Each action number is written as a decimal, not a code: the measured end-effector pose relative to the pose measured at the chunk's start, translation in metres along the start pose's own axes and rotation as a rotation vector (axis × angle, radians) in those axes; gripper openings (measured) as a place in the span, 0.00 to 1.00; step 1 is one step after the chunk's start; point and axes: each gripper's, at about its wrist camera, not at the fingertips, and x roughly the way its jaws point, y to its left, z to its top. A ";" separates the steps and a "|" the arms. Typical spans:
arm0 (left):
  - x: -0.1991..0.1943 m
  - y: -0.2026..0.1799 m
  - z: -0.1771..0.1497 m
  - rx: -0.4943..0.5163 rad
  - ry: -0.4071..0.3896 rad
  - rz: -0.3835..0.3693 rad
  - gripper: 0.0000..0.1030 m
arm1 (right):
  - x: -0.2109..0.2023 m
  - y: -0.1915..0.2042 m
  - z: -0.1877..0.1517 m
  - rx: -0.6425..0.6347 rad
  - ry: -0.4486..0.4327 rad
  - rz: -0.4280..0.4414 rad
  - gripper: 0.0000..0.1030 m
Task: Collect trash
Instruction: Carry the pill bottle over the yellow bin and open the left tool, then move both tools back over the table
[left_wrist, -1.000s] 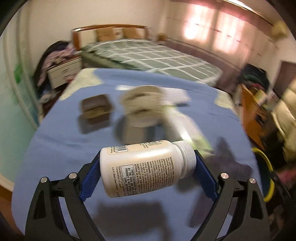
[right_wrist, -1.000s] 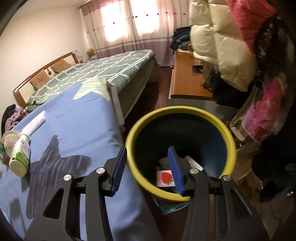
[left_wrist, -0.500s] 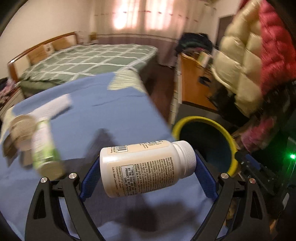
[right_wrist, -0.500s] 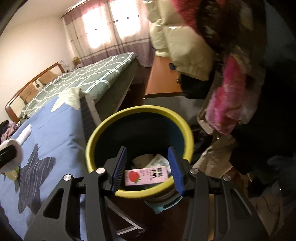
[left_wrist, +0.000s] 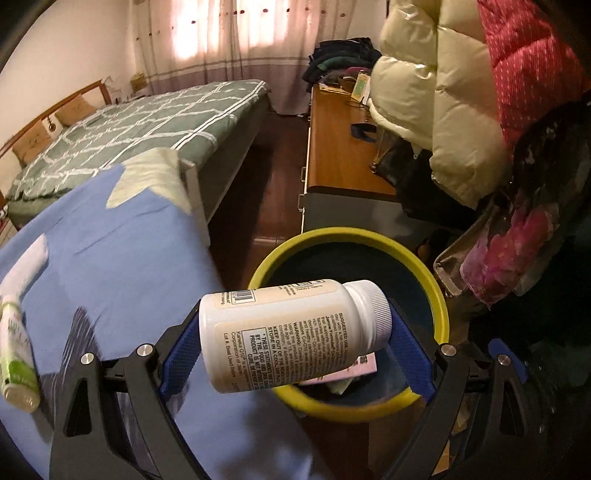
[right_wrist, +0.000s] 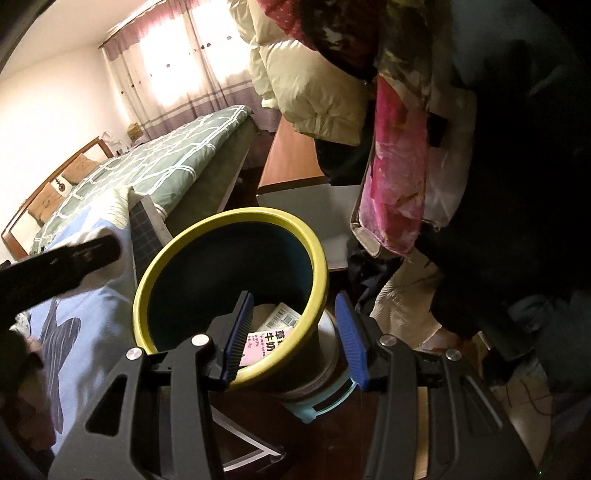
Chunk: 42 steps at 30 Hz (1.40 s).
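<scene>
Green checked bed (left_wrist: 140, 125) at back left under pink curtains (left_wrist: 221, 40). Blue-sheeted surface (left_wrist: 122, 266) in foreground left, edge just beside bin. Cream puffer jacket (left_wrist: 436, 96) and red/pink clothes (left_wrist: 517, 251) hanging at right, above wooden desk (left_wrist: 336, 147). Dark bin with yellow rim (left_wrist: 439, 295) on floor between blue surface and desk; also seen in right wrist view (right_wrist: 321, 254). Inside bin: pink carton (right_wrist: 267, 341) with strawberry-milk print, plus other paper scraps, partly hidden.

Left gripper (left_wrist: 295, 343) spread wide, blue pads clamped end to end on white pill bottle (left_wrist: 288, 336): one pad on base, other on ribbed white cap. Bottle lying sideways, label text facing camera, hanging over near-left rim of bin, partly above blue surface, partly above bin opening. Green-and-white tube (left_wrist: 14, 354) lying on blue surface at far left, well apart from bin.

Right gripper (right_wrist: 295, 332) about half open, nothing gripped; pads straddling near wall of bin, one pad over opening, other outside wall. Contact with rim: cannot tell.
</scene>
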 end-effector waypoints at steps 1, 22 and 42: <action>0.003 -0.003 0.003 0.004 -0.001 0.000 0.93 | 0.000 0.000 0.000 0.001 0.000 0.001 0.45; -0.146 0.147 -0.082 -0.199 -0.193 0.172 0.95 | -0.006 0.071 -0.016 -0.127 0.025 0.088 0.46; -0.203 0.365 -0.212 -0.595 -0.214 0.542 0.95 | -0.028 0.261 -0.045 -0.442 0.064 0.304 0.47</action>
